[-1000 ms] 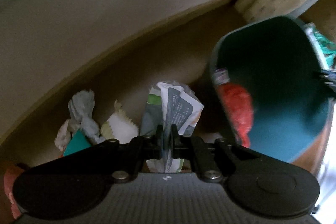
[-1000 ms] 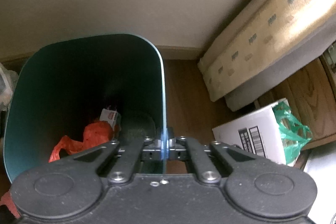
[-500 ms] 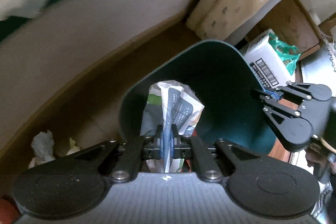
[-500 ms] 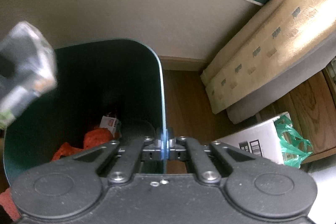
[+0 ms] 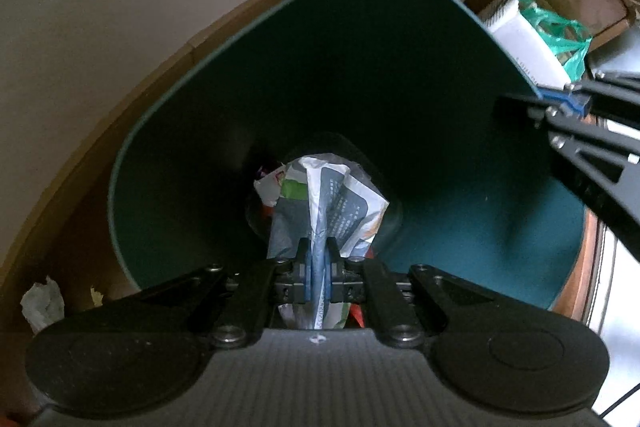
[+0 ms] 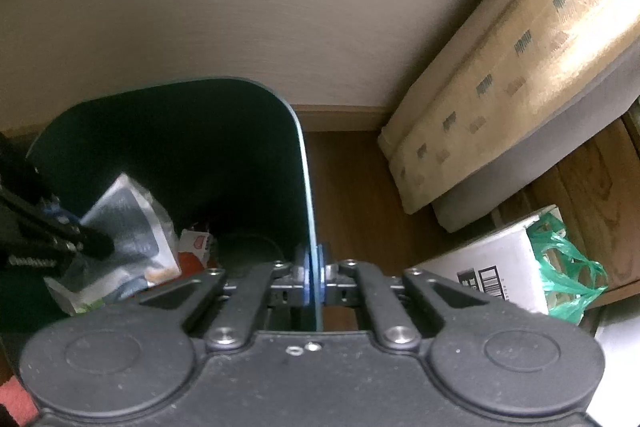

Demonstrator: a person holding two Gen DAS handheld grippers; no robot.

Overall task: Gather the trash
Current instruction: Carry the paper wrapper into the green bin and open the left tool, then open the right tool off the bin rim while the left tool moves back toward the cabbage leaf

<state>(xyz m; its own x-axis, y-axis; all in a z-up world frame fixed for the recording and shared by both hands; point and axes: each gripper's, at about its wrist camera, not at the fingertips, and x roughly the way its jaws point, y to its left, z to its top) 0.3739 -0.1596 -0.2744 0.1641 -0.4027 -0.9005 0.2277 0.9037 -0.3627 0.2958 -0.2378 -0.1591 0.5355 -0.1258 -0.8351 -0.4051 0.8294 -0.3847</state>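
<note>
My left gripper (image 5: 319,259) is shut on a crumpled paper wrapper (image 5: 340,203), white and grey with green patches, and holds it over the mouth of the dark green trash bin (image 5: 200,131). Red trash and a small white scrap lie at the bin's bottom (image 6: 196,247). My right gripper (image 6: 314,267) is shut on the bin's thin rim (image 6: 306,179) at its right side. The same wrapper (image 6: 128,219) and the left gripper (image 6: 92,245) show at the left of the right wrist view. The right gripper (image 5: 560,103) shows at the bin's right edge in the left wrist view.
Crumpled tissue (image 5: 42,307) lies on the wooden floor left of the bin. A pale bed base (image 6: 200,39) runs behind the bin, a long cardboard box (image 6: 520,67) leans to its right, and a white box with a green plastic bag (image 6: 568,275) stands nearby.
My left gripper has carried the wrapper rightward from the floor trash to above the bin's opening. The right gripper has stayed clamped on the rim and shifted only slightly.
</note>
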